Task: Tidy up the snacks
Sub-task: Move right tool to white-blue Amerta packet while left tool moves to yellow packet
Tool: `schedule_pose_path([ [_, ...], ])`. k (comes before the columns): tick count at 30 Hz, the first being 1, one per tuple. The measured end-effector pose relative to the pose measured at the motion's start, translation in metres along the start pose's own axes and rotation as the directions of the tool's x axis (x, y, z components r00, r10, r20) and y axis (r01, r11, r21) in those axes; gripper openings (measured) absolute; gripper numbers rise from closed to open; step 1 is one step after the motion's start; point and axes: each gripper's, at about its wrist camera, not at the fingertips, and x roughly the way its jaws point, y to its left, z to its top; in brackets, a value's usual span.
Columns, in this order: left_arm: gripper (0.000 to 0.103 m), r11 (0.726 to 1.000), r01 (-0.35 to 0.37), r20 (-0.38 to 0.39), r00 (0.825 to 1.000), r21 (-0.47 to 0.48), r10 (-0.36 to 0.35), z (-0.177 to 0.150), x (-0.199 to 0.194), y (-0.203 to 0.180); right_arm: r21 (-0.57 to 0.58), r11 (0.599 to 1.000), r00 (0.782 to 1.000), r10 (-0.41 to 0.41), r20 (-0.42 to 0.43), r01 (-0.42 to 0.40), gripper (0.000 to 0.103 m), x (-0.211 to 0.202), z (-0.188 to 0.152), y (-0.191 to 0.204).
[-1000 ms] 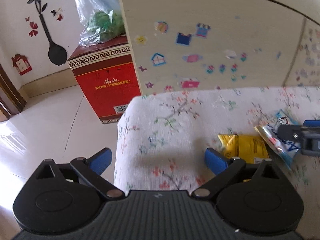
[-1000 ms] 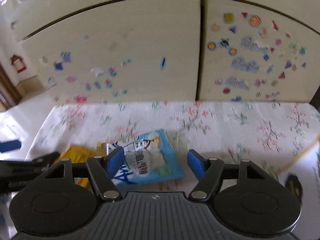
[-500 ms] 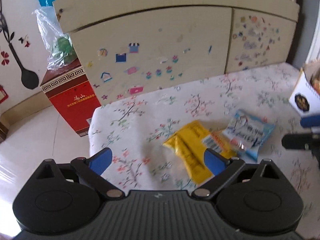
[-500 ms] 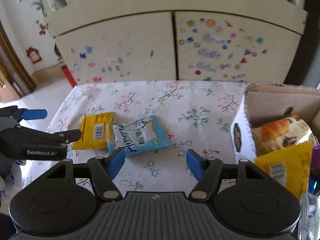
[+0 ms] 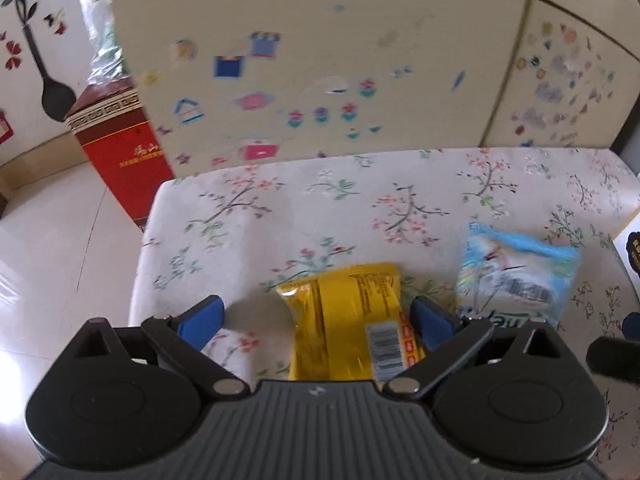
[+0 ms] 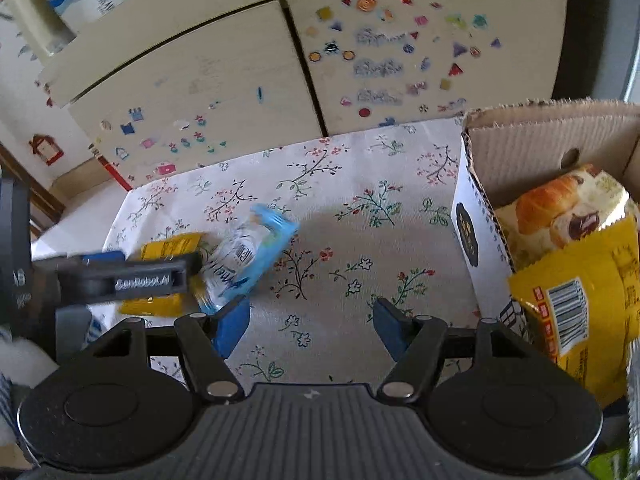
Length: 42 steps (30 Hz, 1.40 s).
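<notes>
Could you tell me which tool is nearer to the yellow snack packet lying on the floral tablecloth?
Left. The left tool is open with the yellow snack packet between its fingers. The right tool is open over bare cloth, off toward the cardboard box.

yellow packet (image 5: 344,312): glossy plastic film
blue packet (image 5: 516,276): shiny plastic film
tablecloth (image 6: 340,240): matt woven floral cloth
box (image 6: 532,144): rough corrugated cardboard
floor (image 5: 60,248): glossy tile
</notes>
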Motion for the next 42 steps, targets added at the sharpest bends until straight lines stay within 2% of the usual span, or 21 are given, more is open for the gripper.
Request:
schedule_pose_path([
  [5, 0.1, 0.999, 0.013, 0.015, 1.0, 0.043, -0.014, -0.013, -0.009, 0.019, 0.109, 0.994, 1.0, 0.001, -0.02, 0.001, 0.079, 0.011, 0.006, 0.0],
  [9, 0.1, 0.999, 0.037, 0.023, 0.999, 0.037, -0.038, -0.016, -0.01, 0.027, 0.133, 0.991, 1.0, 0.014, -0.007, -0.013, 0.082, 0.021, 0.005, 0.015],
  [13, 0.1, 0.997, 0.04, 0.039, 0.998, 0.069, -0.042, -0.014, -0.008, 0.024, 0.143, 0.988, 0.997, -0.065, 0.03, 0.06, 0.082, 0.031, 0.005, 0.028],
  [15, 0.101, 0.996, 0.041, 0.049, 0.998, 0.085, -0.045, -0.014, -0.008, 0.024, 0.175, 0.982, 0.996, -0.083, 0.033, 0.076, 0.087, 0.038, 0.006, 0.032],
  [20, 0.102, 0.995, 0.058, 0.053, 0.997, 0.08, -0.062, -0.015, -0.006, 0.032, 0.14, 0.978, 0.985, -0.164, 0.057, 0.155, 0.09, 0.052, 0.012, 0.051],
  [24, 0.103, 0.996, 0.076, 0.046, 0.996, 0.046, -0.078, -0.016, -0.004, 0.038, 0.031, 0.968, 0.966, -0.249, 0.068, 0.248, 0.091, 0.064, 0.011, 0.067],
  [26, 0.103, 0.996, 0.075, 0.045, 0.996, 0.045, -0.077, -0.016, -0.004, 0.038, 0.004, 0.973, 0.97, -0.231, 0.077, 0.232, 0.088, 0.063, 0.011, 0.065],
  [32, 0.103, 0.997, 0.068, 0.033, 0.997, 0.024, -0.069, -0.014, -0.003, 0.036, -0.148, 0.983, 0.994, -0.101, 0.037, 0.105, 0.065, 0.05, 0.013, 0.045],
  [35, 0.103, 0.997, 0.071, 0.031, 0.997, 0.026, -0.072, -0.013, -0.002, 0.037, -0.202, 0.977, 0.997, -0.071, 0.022, 0.074, 0.063, 0.042, 0.01, 0.031],
  [40, 0.103, 0.995, 0.079, 0.036, 0.996, 0.068, -0.082, -0.009, -0.001, 0.035, -0.197, 0.98, 0.999, -0.023, 0.033, 0.03, 0.065, 0.032, 0.0, 0.017],
  [41, 0.103, 0.994, 0.075, 0.041, 0.996, 0.084, -0.079, -0.008, -0.001, 0.034, -0.191, 0.981, 0.999, -0.018, 0.043, 0.026, 0.067, 0.031, -0.002, 0.016],
  [42, 0.102, 0.993, 0.069, 0.045, 0.996, 0.098, -0.074, -0.007, -0.002, 0.032, -0.189, 0.982, 0.999, -0.012, 0.049, 0.021, 0.073, 0.03, -0.003, 0.016],
])
